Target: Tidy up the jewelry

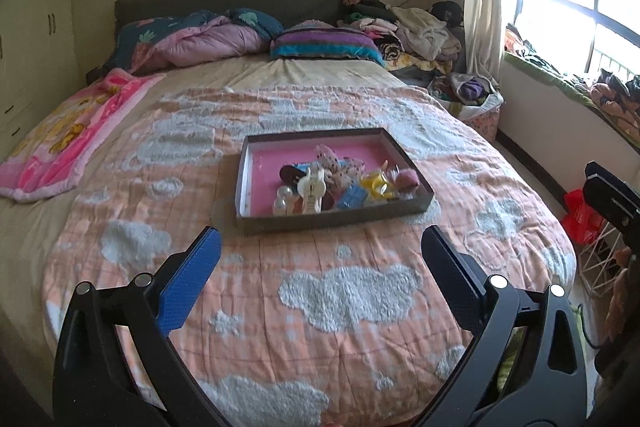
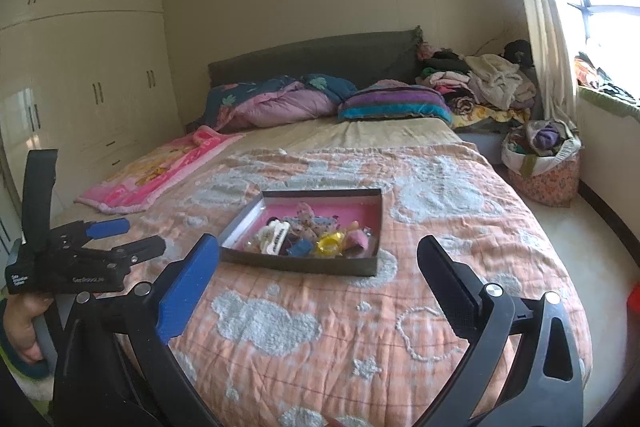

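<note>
My left gripper [image 1: 322, 263] hangs over the near end of the bed, its fingers spread wide with nothing between them. My right gripper [image 2: 318, 269] hovers beside it, fingers equally apart and empty. Ahead of both, a shallow dark tray [image 1: 412, 205] with a pink floor rests on the peach quilt [image 1: 360, 307] patterned with white clouds. The jewelry pile [image 1: 340, 183] sits heaped in the tray's near half: a white clip [image 1: 311, 193], a yellow ring-shaped piece [image 2: 329, 245], pink and blue bits.
</note>
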Available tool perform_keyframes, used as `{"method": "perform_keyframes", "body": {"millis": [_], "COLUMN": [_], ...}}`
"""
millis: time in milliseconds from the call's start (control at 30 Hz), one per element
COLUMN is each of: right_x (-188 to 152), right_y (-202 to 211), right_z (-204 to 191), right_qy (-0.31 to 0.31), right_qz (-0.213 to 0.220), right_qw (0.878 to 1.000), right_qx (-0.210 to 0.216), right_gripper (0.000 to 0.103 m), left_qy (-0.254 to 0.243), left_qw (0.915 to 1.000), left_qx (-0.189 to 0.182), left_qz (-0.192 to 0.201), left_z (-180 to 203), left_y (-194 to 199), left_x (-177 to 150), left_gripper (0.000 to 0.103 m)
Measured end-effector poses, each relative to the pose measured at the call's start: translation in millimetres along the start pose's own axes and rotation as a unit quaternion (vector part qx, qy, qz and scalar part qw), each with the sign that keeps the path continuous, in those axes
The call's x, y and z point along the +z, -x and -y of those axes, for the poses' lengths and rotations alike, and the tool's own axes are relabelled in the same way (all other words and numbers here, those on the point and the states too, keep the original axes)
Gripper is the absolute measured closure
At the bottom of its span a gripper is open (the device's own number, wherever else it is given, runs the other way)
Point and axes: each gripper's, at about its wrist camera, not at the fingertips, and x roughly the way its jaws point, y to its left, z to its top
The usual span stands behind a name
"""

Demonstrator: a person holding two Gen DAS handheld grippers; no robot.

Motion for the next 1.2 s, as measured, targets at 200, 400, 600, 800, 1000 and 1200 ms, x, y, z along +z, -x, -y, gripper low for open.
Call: {"method": "perform_keyframes", "body": {"millis": [200,400,600,800,1000,1200], "right_x": [-16,-35,-50,-66,-71,-74], "right_y": [-1,-10,-23,-38,-49,-55], "right_z": [-1,-2,-6,-11,-13,-12], "right_qy": [0.0,0.001,0.017,0.032,0.032,0.03], "right_qz": [-0.009,-0.026,-0.042,-0.061,-0.075,-0.085], "right_qw": [1.0,1.0,0.999,0.997,0.997,0.996], "right_qx": [-0.001,-0.002,-0.011,-0.015,-0.013,-0.011], "right_gripper": [0.004,0.004,0.004,0.004,0.004,0.004], "left_qy": [0.003,0.005,0.017,0.022,0.027,0.031], "left_qw": [0.9999,0.9994,0.9991,0.9989,0.9985,0.9983], "left_qx": [0.002,0.013,0.013,0.012,0.014,0.014], "left_qz": [-0.016,-0.03,-0.035,-0.04,-0.046,-0.048], "left_z": [0,-2,-4,-5,-7,-9], "left_y": [-8,-19,-29,-39,-45,-46], "left_x": [-21,-39,-54,-63,-66,-66], "left_gripper": [0.009,0.009,0.009,0.009,0.009,0.009]}}
